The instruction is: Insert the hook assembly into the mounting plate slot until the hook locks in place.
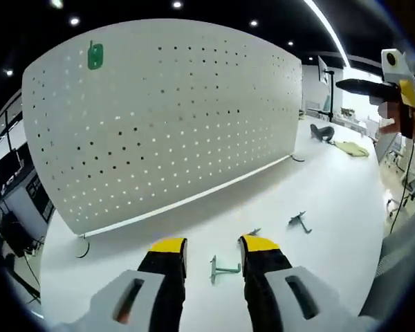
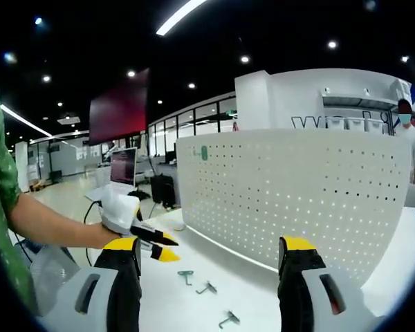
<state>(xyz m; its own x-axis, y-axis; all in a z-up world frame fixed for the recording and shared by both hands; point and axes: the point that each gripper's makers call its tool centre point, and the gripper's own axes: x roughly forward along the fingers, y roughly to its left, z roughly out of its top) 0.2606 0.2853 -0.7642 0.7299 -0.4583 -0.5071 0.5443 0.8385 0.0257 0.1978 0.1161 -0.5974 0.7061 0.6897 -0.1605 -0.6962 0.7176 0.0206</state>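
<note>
White counter [image 1: 332, 200] in an open office carries an upright perforated mounting plate [image 1: 166, 117], with three small hooks lying flat in front of it. The left hand-held gripper [image 1: 213, 250] hangs low over the counter, jaws apart and holding nothing, with the nearest teal hook [image 1: 223, 269] lying between its yellow tips, which looks like the line-up for a pick. A second hook [image 1: 299, 221] lies ahead and to its right, a third [image 1: 254, 232] just beside its right tip.

The right hand-held gripper [image 2: 213, 250] is also spread and empty, raised well back from the plate [image 2: 297, 194], probably keeping the workspace in sight. Its view shows the left hand-held gripper [image 2: 159, 246] from outside, above the three hooks [image 2: 186, 277], [image 2: 207, 287], [image 2: 229, 319]. Both views show a green tag [image 1: 95, 57] high on the plate.
</note>
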